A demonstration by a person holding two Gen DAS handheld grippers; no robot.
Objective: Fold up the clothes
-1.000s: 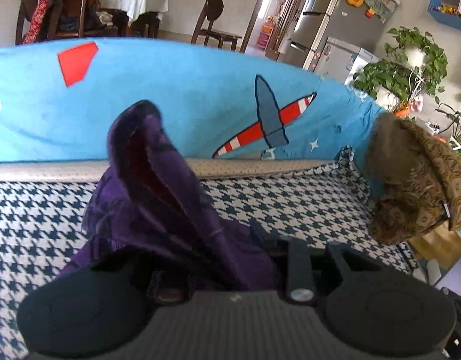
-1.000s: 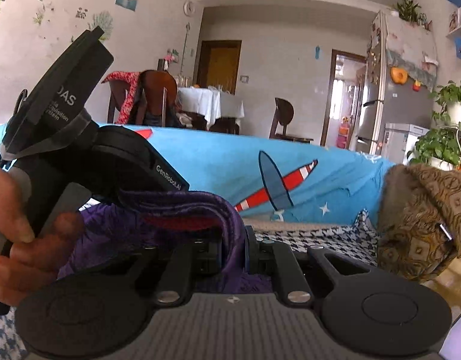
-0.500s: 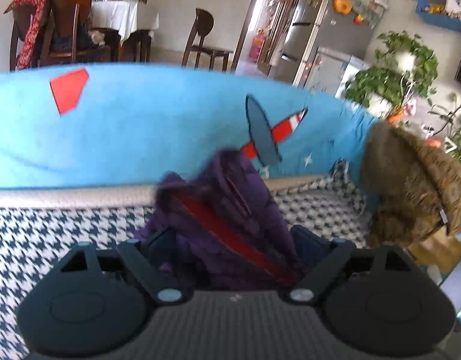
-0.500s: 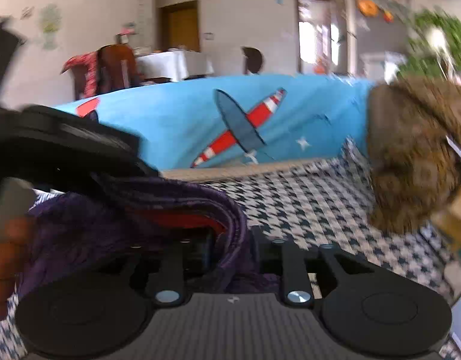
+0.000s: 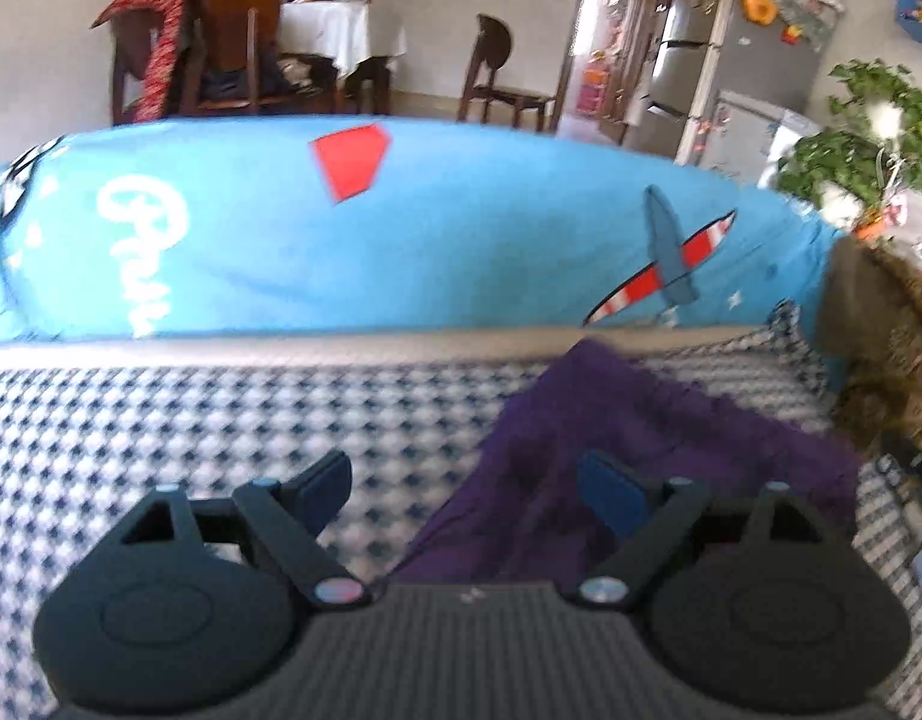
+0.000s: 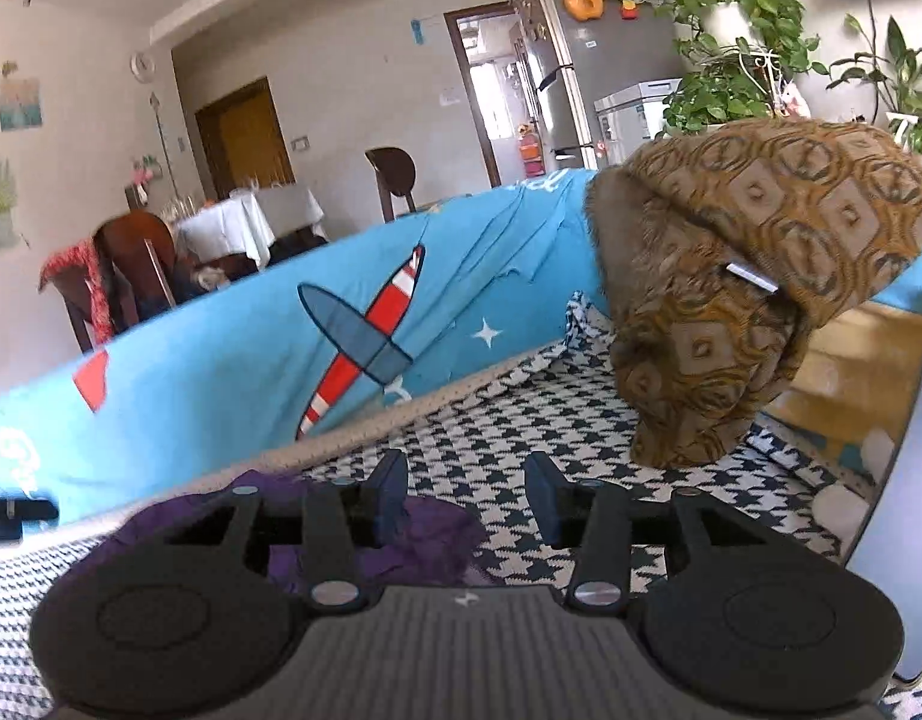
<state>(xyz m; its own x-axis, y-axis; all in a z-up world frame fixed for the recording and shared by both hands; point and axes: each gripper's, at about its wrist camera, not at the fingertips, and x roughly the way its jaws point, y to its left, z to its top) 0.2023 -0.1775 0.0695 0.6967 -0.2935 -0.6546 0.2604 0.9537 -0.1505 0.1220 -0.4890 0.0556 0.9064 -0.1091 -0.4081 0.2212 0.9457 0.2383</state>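
Note:
A purple garment [image 5: 653, 444] lies bunched on the houndstooth sofa seat [image 5: 161, 420], to the right in the left wrist view. My left gripper [image 5: 467, 483] stands wide open just above the seat. Its right finger [image 5: 608, 495] hangs over the garment's edge and its left finger is over bare seat, with nothing pressed between them. In the right wrist view the same purple garment [image 6: 428, 534] lies low under the left finger [image 6: 392, 489]. The jaws of my right gripper [image 6: 467, 492] are opening and the pads are off the cloth.
A blue sofa cover with an aeroplane print [image 5: 401, 252] drapes the backrest. A brown patterned cushion [image 6: 755, 276] overhangs the seat's right end. A pale panel edge [image 6: 899, 480] stands at far right. Dining chairs, a table, a fridge and plants are behind the sofa.
Both grippers have let go of the purple garment, which dropped from a raised peak onto the seat. The left gripper opened wide and slid left. The right gripper rolled and drew back.

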